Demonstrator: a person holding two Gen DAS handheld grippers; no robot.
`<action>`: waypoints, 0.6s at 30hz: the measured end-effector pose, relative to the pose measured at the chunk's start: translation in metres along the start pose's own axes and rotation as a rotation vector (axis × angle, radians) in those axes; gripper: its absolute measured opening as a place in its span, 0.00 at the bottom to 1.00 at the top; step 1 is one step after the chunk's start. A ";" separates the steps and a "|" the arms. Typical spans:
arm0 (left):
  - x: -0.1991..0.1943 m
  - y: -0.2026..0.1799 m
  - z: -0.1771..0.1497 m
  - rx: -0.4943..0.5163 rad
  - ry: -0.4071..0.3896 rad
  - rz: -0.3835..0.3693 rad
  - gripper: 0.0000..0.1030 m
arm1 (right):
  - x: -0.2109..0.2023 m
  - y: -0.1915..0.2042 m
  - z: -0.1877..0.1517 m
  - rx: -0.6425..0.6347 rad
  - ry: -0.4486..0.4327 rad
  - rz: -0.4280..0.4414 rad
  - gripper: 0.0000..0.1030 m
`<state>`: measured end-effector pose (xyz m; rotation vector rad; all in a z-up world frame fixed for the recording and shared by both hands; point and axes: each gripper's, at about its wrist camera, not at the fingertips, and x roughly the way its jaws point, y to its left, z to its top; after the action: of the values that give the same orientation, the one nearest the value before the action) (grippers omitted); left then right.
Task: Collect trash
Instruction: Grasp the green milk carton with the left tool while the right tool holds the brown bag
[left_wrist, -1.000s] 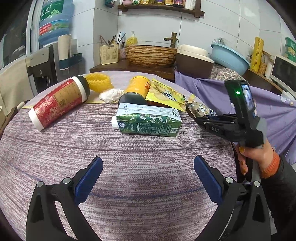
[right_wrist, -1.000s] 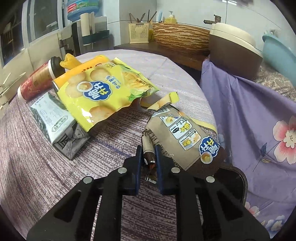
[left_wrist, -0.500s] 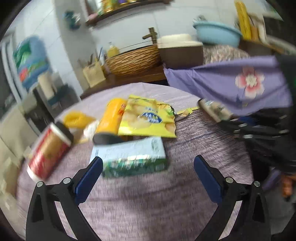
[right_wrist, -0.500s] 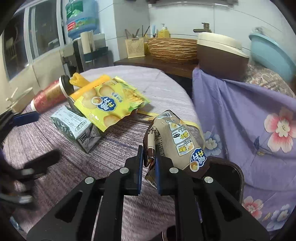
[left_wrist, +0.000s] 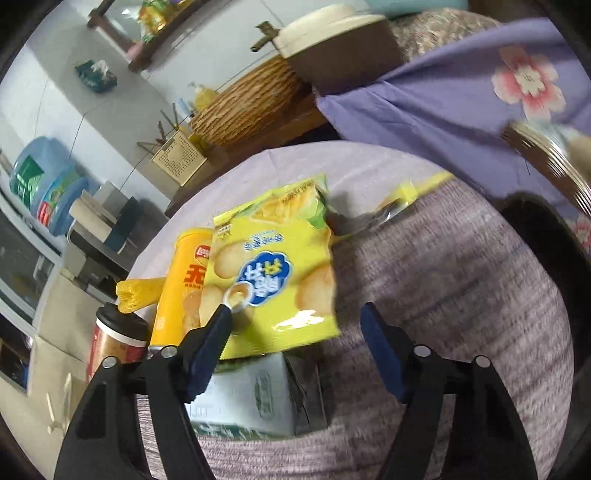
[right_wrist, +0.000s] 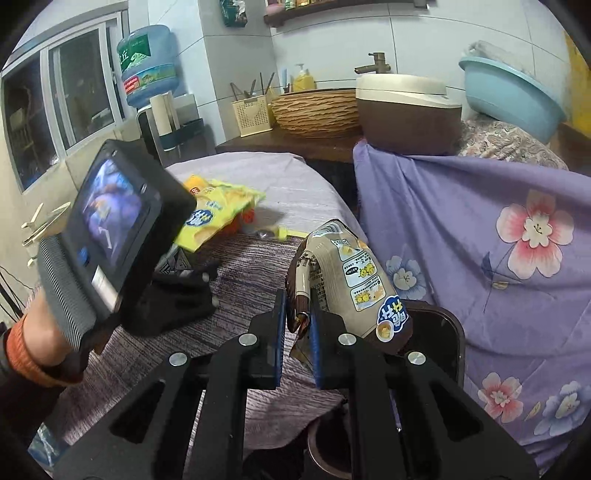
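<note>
While right tool pinches brown wrapper — table edge

Left tongs gape wide, seemingly tilted; right tongs are clamped nearly closed.

Ahead of my right hand-held gripper I see a woven basket on a dark wooden counter, with a cream utensil holder just to its left and a brown rice cooker touching its right side. A yellow soap bottle stands behind the basket. Further left and higher, a blue water jug sits inverted on a dispenser. To the right, a purple floral cloth hangs, with a light blue basin above it.
</note>
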<state>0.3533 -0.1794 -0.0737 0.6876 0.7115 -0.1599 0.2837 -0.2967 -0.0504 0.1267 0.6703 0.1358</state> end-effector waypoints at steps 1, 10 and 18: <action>0.000 0.002 0.002 -0.015 -0.006 -0.001 0.62 | -0.001 -0.002 -0.001 0.003 -0.001 0.001 0.12; -0.010 0.020 0.003 -0.160 -0.064 -0.076 0.05 | -0.002 -0.015 -0.008 0.034 -0.008 0.003 0.12; -0.027 0.038 -0.003 -0.223 -0.120 -0.123 0.19 | -0.002 -0.021 -0.013 0.054 -0.007 0.006 0.12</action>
<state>0.3448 -0.1511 -0.0376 0.4181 0.6454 -0.2291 0.2760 -0.3168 -0.0627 0.1810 0.6668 0.1230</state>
